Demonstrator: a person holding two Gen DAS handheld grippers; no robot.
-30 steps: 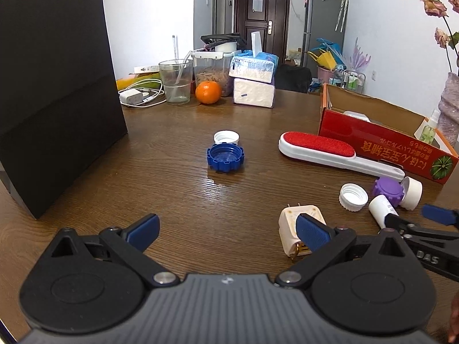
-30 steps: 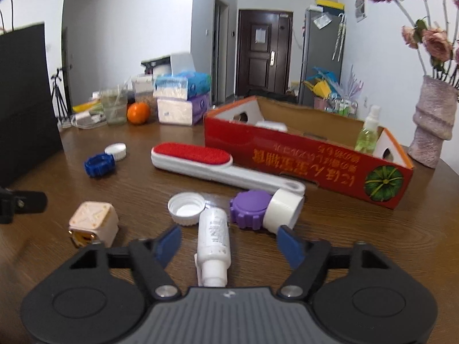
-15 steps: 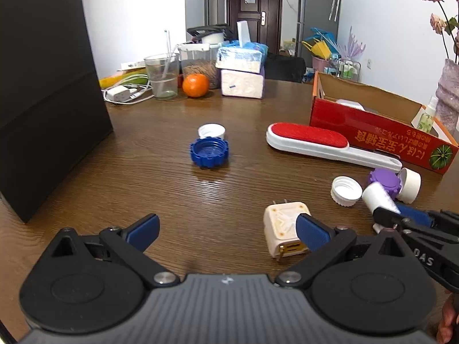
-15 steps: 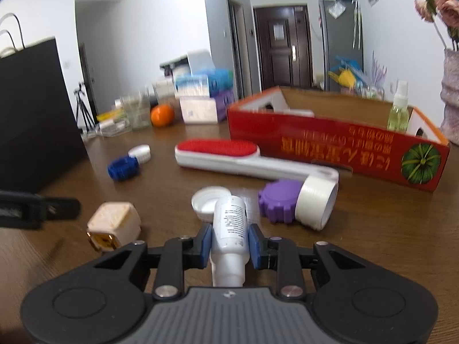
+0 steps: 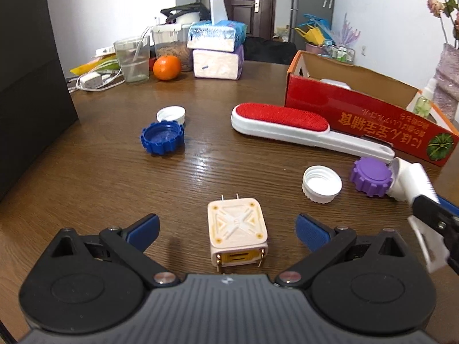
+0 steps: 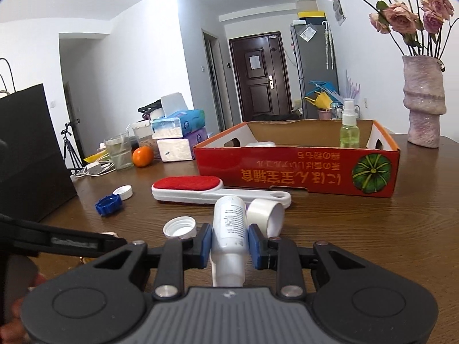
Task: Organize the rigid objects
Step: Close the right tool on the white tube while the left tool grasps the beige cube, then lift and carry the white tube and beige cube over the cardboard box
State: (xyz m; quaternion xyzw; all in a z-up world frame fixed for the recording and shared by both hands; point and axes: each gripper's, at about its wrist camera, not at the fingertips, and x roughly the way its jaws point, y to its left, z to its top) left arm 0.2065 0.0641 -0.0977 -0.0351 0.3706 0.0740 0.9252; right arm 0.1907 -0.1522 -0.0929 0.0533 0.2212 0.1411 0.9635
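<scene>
My right gripper [image 6: 229, 242] is shut on a white tube bottle [image 6: 229, 226] and holds it above the table; the bottle also shows in the left wrist view [image 5: 410, 179]. My left gripper [image 5: 229, 229] is open, its fingers on either side of a cream plug adapter [image 5: 236, 228] that lies on the wooden table [image 5: 100, 177]. A red cardboard box [image 6: 298, 169] stands ahead of the right gripper with a spray bottle [image 6: 349, 127] in it. A red lint brush [image 6: 200, 190], a white cap [image 6: 180, 226], a purple cap [image 5: 371, 175] and a white tape roll [image 6: 265, 212] lie near.
A blue cap [image 5: 162, 137] and a small white cap [image 5: 171, 113] lie left of centre. A black paper bag [image 5: 25, 86] stands at the left. An orange [image 5: 167, 67], a glass [image 5: 132, 58], tissue packs [image 5: 216, 51] and a vase [image 6: 424, 103] are further back.
My right gripper has lifted the white bottle off the table. My left gripper has moved right, so the plug adapter now lies between its open fingers.
</scene>
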